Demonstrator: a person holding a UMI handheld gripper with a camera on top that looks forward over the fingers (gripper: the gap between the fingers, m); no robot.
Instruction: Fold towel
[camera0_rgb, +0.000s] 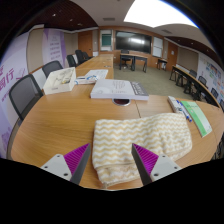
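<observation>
A cream towel (140, 138) with a pale zigzag pattern lies on the wooden table (60, 120), folded into a rough L shape, one part running right and one part coming toward me. Its near end (112, 170) lies between my fingers with a gap at each side. My gripper (112, 162) is open, its magenta pads (76, 157) spread either side of the towel's near edge, just above the table.
A stack of papers or a book (118, 89) lies beyond the towel. A box (58, 80) stands at the far left, a green item (197, 116) at the right. Chairs (24, 92) line the left side. More tables and screens stand further back.
</observation>
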